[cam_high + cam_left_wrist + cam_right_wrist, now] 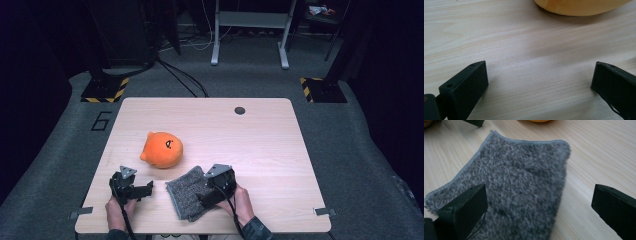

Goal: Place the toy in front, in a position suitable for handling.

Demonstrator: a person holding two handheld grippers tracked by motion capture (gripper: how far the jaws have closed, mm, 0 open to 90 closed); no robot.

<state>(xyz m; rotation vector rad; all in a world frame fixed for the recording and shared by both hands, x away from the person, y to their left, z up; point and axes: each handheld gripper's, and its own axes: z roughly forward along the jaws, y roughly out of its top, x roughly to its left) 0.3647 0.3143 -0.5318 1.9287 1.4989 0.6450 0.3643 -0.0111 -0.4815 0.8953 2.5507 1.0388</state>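
A round orange plush toy (161, 149) with a small dark face lies on the wooden table (260, 140), left of centre. Near the front edge lies a grey fuzzy cloth (187, 196), folded flat. My left gripper (146, 190) rests low on the table left of the cloth, open over bare wood (539, 72), with the plush's underside (579, 6) just ahead. My right gripper (206, 199) hovers open over the cloth's right part. Its left jaw stands above the cloth (524, 182) and its right jaw above bare wood beside the cloth's edge (539, 195).
A dark round hole (240, 110) sits near the table's far edge. Beyond the table are grey carpet, cables, black stand bases with yellow-black tape (105, 90) and a white frame (250, 30). The tip of the other gripper (474, 122) shows past the cloth.
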